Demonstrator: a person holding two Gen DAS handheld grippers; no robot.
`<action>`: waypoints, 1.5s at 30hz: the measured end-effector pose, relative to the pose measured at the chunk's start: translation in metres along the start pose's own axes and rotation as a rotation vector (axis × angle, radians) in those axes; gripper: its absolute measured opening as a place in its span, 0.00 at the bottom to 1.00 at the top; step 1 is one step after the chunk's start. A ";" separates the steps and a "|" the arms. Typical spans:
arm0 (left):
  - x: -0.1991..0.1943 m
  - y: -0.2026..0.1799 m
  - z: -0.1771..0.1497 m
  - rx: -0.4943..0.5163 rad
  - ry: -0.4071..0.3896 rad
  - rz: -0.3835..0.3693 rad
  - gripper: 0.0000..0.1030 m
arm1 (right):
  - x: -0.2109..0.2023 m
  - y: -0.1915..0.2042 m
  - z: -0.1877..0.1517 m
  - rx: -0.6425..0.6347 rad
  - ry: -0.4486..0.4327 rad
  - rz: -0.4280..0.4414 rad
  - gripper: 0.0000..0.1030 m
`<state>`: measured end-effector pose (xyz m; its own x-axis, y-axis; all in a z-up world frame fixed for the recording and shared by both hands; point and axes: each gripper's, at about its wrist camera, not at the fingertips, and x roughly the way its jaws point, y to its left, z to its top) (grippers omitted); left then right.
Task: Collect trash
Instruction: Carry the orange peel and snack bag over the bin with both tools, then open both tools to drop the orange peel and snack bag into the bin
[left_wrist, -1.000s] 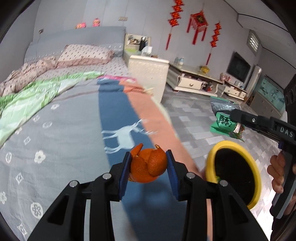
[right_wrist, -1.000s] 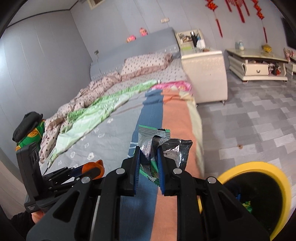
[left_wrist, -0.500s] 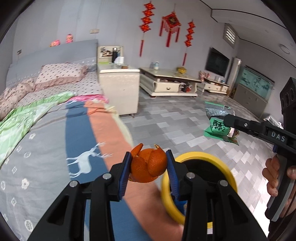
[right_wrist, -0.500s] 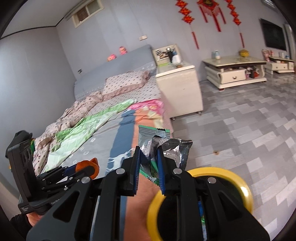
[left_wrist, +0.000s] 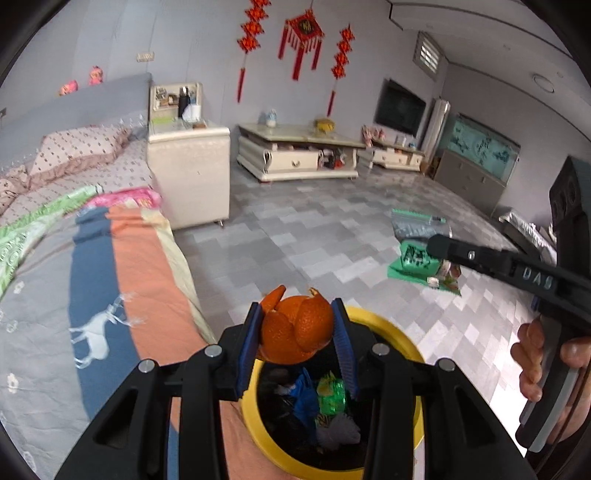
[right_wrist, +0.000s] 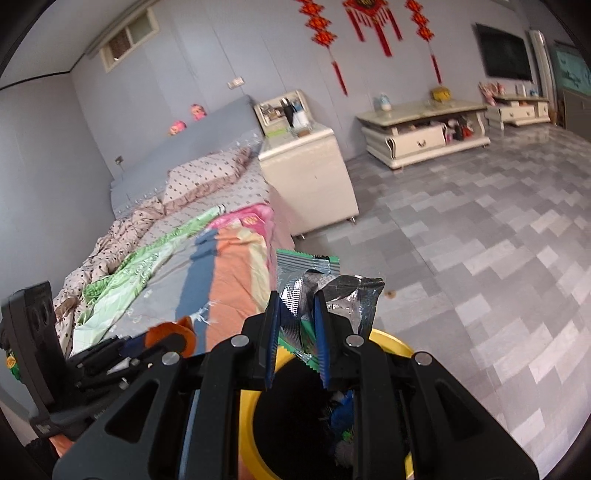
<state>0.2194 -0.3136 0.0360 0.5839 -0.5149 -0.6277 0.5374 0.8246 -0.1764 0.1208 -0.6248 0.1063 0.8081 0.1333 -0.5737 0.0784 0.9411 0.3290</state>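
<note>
My left gripper (left_wrist: 297, 332) is shut on an orange peel (left_wrist: 295, 330), held just over the near rim of a yellow-rimmed trash bin (left_wrist: 391, 328) that stands on the floor beside the bed. Blue and green wrappers lie inside the bin. My right gripper (right_wrist: 298, 317) is shut on a green and silver snack wrapper (right_wrist: 306, 273), also above the bin's yellow rim (right_wrist: 391, 341). In the left wrist view the right gripper (left_wrist: 439, 245) comes in from the right with the wrapper (left_wrist: 417, 254) and a hand (left_wrist: 535, 354) on its grip. The left gripper and the peel (right_wrist: 173, 330) show low left in the right wrist view.
The bed (left_wrist: 92, 258) with a striped deer-print cover runs along the left. A cream bedside cabinet (left_wrist: 188, 173) stands at its head, a low TV stand (left_wrist: 295, 155) by the far wall. Grey tiled floor (left_wrist: 332, 229) stretches to the right.
Both grippers have swung right, away from over the bed to above the yellow bin. The bin has come under the fingers. Peel and wrapper stay gripped.
</note>
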 end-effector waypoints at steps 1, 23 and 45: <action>0.009 -0.001 -0.005 0.002 0.019 -0.004 0.35 | 0.004 -0.002 -0.003 0.006 0.009 -0.005 0.17; 0.079 0.009 -0.058 -0.020 0.189 -0.060 0.48 | 0.113 -0.041 -0.056 0.131 0.178 -0.029 0.25; 0.014 0.065 -0.054 -0.101 0.097 0.021 0.52 | 0.114 0.007 -0.065 0.104 0.198 -0.034 0.33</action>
<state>0.2293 -0.2541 -0.0254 0.5304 -0.4758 -0.7016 0.4588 0.8571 -0.2343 0.1755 -0.5828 -0.0055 0.6742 0.1704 -0.7186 0.1712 0.9105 0.3765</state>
